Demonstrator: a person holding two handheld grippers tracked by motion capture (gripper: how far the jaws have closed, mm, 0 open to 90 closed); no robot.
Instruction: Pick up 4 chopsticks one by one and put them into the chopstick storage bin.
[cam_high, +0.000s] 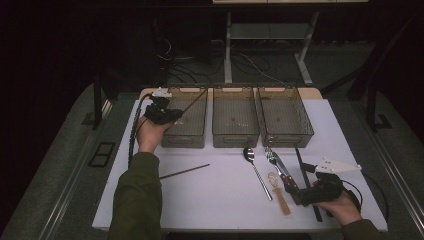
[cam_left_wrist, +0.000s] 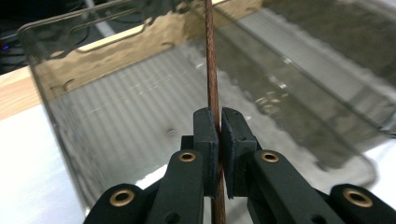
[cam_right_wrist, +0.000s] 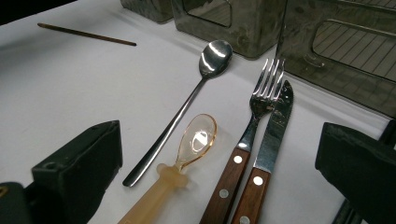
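Observation:
My left gripper (cam_high: 170, 115) (cam_left_wrist: 219, 126) is shut on a thin brown chopstick (cam_high: 192, 102) (cam_left_wrist: 211, 70). It holds the stick tilted over the left clear bin (cam_high: 186, 131) (cam_left_wrist: 116, 121), with the far end rising toward the bin's back rim. A second brown chopstick (cam_high: 185, 171) (cam_right_wrist: 86, 33) lies on the white table in front of that bin. My right gripper (cam_high: 296, 193) (cam_right_wrist: 219, 144) rests open near the table's front right. Its jaws stand wide apart around the handles of an amber plastic spoon (cam_high: 280, 192) (cam_right_wrist: 196, 140), a wooden-handled fork (cam_high: 272, 157) (cam_right_wrist: 264, 88) and a knife (cam_high: 281, 169) (cam_right_wrist: 280, 112), touching none.
A long metal spoon (cam_high: 256, 170) (cam_right_wrist: 212, 56) lies left of the fork. A long black stick (cam_high: 305, 175) lies beside my right hand. The middle bin (cam_high: 235, 135) and right bin (cam_high: 285, 137) stand in a row at the back of the white mat (cam_high: 220, 200).

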